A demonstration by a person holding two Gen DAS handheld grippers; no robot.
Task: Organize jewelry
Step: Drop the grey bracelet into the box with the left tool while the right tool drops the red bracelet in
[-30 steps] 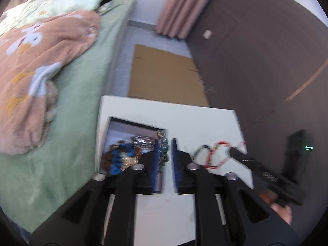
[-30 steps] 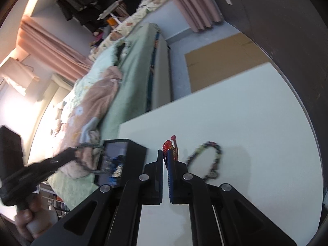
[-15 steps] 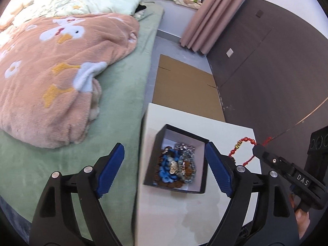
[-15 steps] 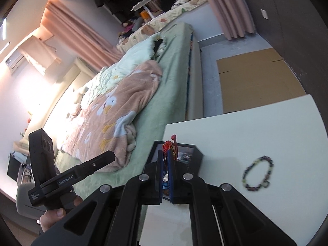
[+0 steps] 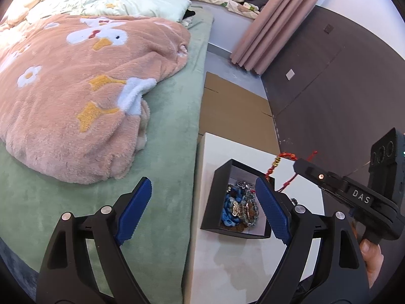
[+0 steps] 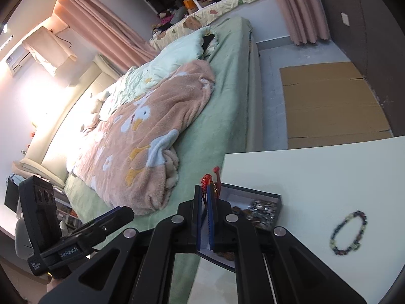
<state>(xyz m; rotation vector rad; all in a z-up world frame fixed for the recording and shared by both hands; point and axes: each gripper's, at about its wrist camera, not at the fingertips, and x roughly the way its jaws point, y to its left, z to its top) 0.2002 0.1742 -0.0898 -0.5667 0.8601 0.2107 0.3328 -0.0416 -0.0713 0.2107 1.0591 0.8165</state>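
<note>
A black jewelry box (image 5: 219,197) with a white lining sits on the white table (image 5: 227,266) and holds several beaded pieces (image 5: 238,206). My left gripper (image 5: 202,212) is open and empty, raised above the box's left side. My right gripper (image 6: 205,195) is shut on a red cord bracelet (image 6: 208,178) and holds it above the box (image 6: 276,198). The bracelet also shows in the left wrist view (image 5: 278,160), hanging from the right gripper (image 5: 300,166). A dark beaded bracelet (image 6: 349,231) lies loose on the table (image 6: 316,177) to the right of the box.
A bed with a green sheet (image 5: 164,152) and a pink blanket (image 5: 76,101) runs along the table's left edge. Flat cardboard (image 5: 233,114) lies on the floor beyond the table. A dark wall (image 5: 341,88) stands on the right.
My left gripper has opened wide and pulled up and back from the box. My right gripper has carried the red bracelet from the table over to above the box.
</note>
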